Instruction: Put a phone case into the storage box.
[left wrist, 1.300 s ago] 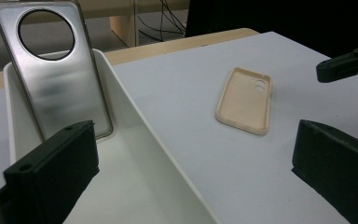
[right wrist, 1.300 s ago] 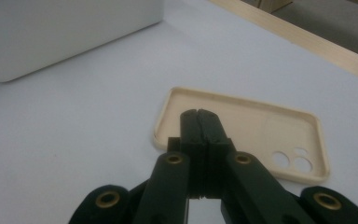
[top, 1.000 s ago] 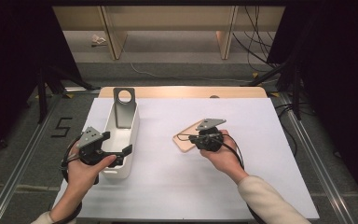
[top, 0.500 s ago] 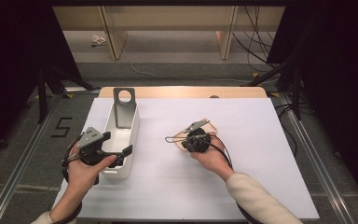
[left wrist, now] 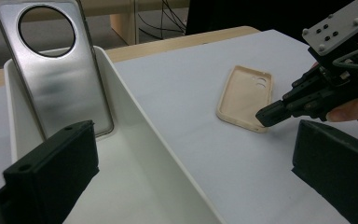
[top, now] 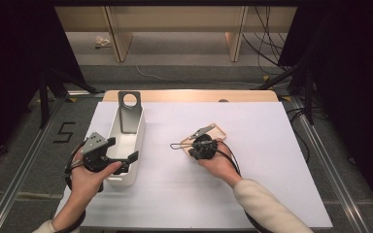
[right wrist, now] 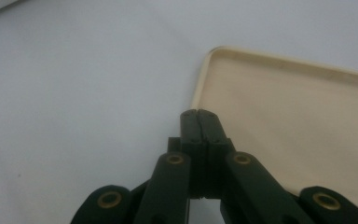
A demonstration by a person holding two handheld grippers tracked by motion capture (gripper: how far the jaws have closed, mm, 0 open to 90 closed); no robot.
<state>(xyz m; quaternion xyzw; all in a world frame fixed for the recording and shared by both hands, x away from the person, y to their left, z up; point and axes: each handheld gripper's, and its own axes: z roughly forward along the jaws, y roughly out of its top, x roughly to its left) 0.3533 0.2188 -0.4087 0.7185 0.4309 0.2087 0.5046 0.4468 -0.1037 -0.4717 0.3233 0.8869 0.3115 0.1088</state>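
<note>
Right claw (right wrist: 199,116), pressed together, sits at the beige phone case's (right wrist: 303,121) near rim; it could skid the case across the table (top: 252,194), while the left claw (top: 119,156) is spread over the white bin (top: 137,141)

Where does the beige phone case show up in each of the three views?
High view: beige phone case right of centre, on the white table cover.
Left gripper view: upper middle-right.
Right gripper view: right half.
Shared landmark: the right hand-held gripper, its shut tips at the case's edge.
</note>
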